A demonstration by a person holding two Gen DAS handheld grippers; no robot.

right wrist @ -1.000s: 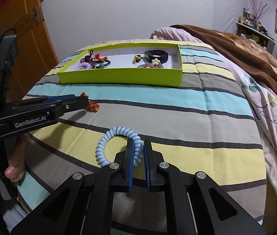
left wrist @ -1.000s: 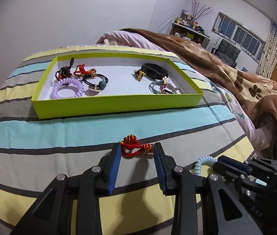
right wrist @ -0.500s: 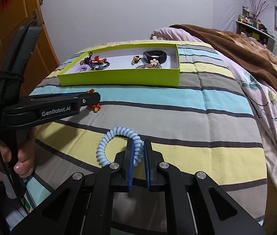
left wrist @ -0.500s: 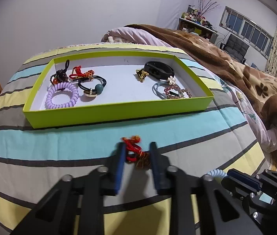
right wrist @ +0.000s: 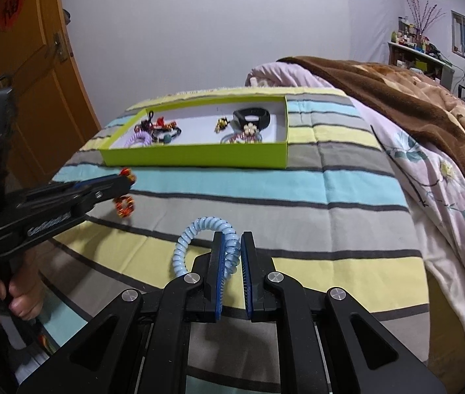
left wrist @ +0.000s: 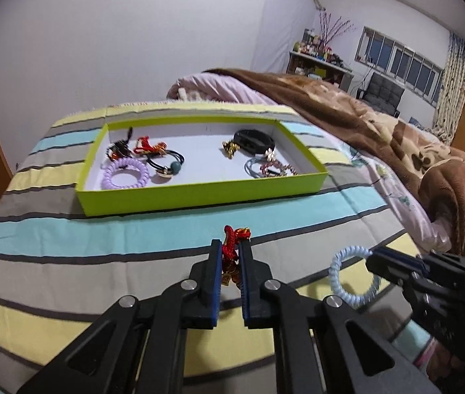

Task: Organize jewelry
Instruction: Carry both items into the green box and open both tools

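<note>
My left gripper (left wrist: 230, 246) is closing its jaws on a red knotted charm with gold beads (left wrist: 236, 232), which sits pinched between the blue pads. In the right wrist view the left gripper (right wrist: 127, 177) holds the charm (right wrist: 124, 205) dangling just above the striped bedspread. My right gripper (right wrist: 231, 239) is shut on a pale blue spiral hair tie (right wrist: 196, 226), seen from the left as the right gripper (left wrist: 375, 256) with the hair tie (left wrist: 340, 282) hanging from it. Beyond both lies a lime-green tray (left wrist: 199, 197) (right wrist: 199, 157).
The tray holds a purple spiral tie (left wrist: 124, 174), a black band (left wrist: 253, 139) and several other small pieces. A brown blanket (left wrist: 396, 138) and pink quilt (right wrist: 429, 180) lie to the right. A wooden door (right wrist: 29, 82) stands left. A hand (right wrist: 19, 298) grips the left tool.
The left jaws went from wide around the red charm to pinching it, and lifted it off the bedspread. The right gripper kept still with the blue hair tie.
</note>
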